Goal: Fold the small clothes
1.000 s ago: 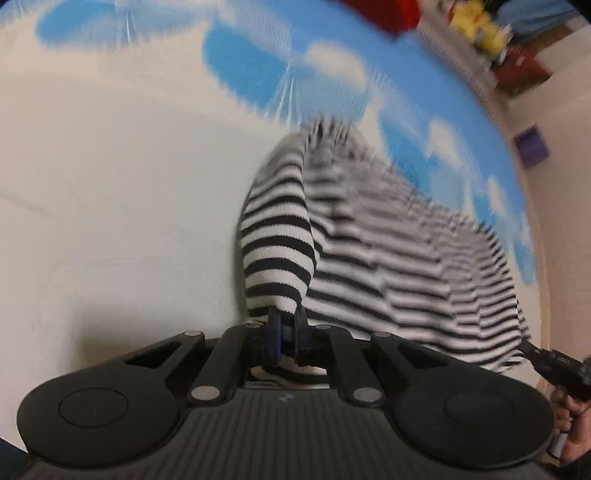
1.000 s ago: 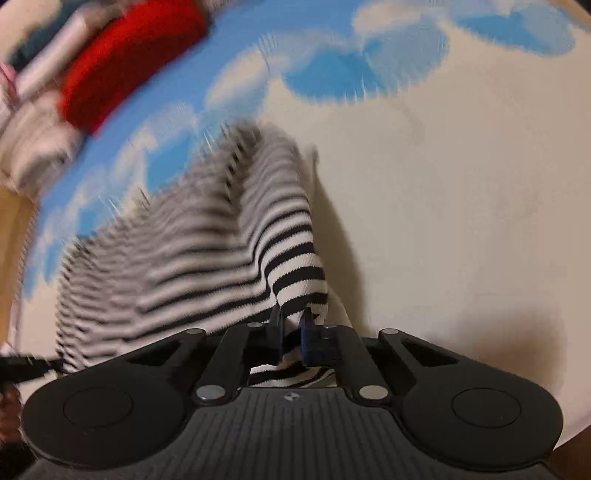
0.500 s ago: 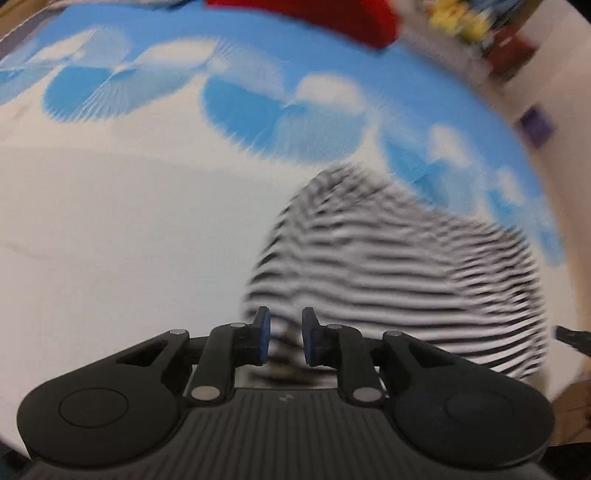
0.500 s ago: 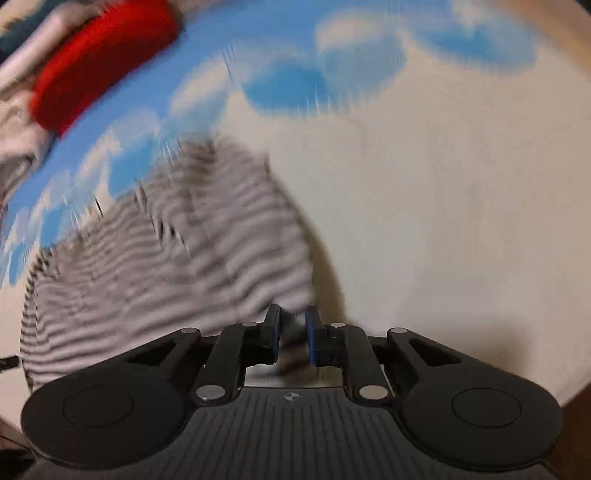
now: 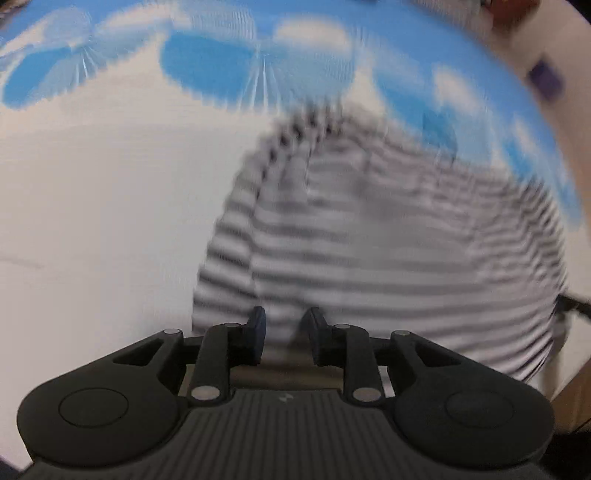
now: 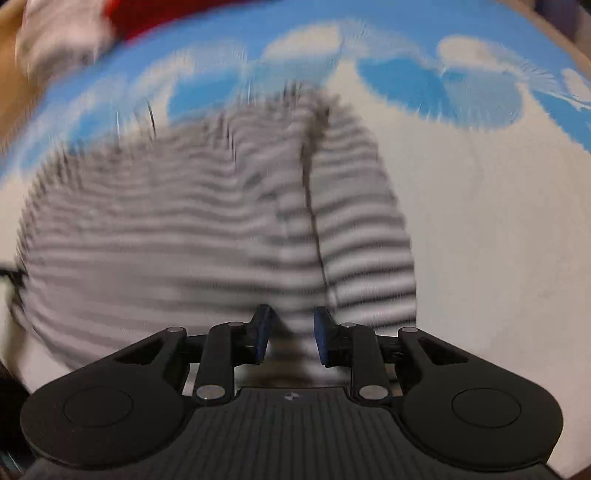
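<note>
A black-and-white striped garment (image 5: 369, 240) lies folded on a white mat with blue cloud shapes (image 5: 92, 184); both views are motion-blurred. My left gripper (image 5: 284, 328) hangs over the garment's near left edge, its jaws opening, the blue pads clear of the cloth, which lies below the gap. In the right wrist view the same striped garment (image 6: 203, 229) fills the left and middle. My right gripper (image 6: 291, 332) is over its near right edge, jaws opening too, pads not pressing the cloth. The other gripper's tip (image 5: 572, 302) shows at the garment's far side.
The white and blue mat (image 6: 498, 221) stretches right of the garment. A red cloth (image 6: 166, 14) and a pale heap (image 6: 55, 40) lie beyond the mat's far left edge. A purple object (image 5: 546, 79) sits on the floor at the far right.
Both grippers were shut on the garment's lifted corners a second ago. They have since let go and opened; the striped cloth has dropped flat onto the mat, and both views have shifted.
</note>
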`<state>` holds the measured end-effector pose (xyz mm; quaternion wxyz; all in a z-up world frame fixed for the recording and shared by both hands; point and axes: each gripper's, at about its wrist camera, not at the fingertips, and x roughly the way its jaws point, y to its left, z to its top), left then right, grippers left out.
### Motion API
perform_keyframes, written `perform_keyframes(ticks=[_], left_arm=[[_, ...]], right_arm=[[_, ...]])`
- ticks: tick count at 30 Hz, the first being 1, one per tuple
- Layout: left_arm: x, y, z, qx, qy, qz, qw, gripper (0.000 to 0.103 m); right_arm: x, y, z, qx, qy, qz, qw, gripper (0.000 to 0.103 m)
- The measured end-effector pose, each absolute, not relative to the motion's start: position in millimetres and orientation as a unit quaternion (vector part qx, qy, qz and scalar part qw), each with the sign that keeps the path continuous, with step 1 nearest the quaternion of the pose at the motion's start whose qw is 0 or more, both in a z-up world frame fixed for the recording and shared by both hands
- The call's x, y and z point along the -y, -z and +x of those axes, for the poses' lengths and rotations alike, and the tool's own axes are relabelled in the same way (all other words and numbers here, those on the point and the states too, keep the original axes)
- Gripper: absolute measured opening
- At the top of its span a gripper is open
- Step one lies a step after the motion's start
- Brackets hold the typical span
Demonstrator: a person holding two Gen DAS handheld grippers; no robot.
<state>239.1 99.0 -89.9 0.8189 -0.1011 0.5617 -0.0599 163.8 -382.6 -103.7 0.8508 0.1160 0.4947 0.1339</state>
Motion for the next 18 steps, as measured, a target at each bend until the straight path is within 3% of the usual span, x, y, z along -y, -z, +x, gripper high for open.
perform_keyframes(ticks=[6, 10, 13, 18], left_arm=[[-84.4, 75.5, 259.7, -0.487, 0.065, -0.098, 0.866, 0.033], [-79.7, 80.6, 286.7, -0.462, 0.038, -0.071, 0.883, 0.049], [-82.7, 87.7, 306.5, -0.452, 0.032, -0.071, 0.889, 0.053], [-82.8, 104.6, 334.5, -0.455, 0.035, -0.048, 0.888, 0.054]], right_arm=[[394.9, 85.3, 186.9, -0.396, -0.091, 0.164, 0.899, 0.028], [400.2, 91.2, 213.9, -0.387, -0.034, 0.153, 0.908, 0.037], [406.5, 95.3, 226.7, -0.376, -0.009, 0.146, 0.915, 0.048], [397.2, 121.3, 257.1, -0.410, -0.015, 0.101, 0.906, 0.049]])
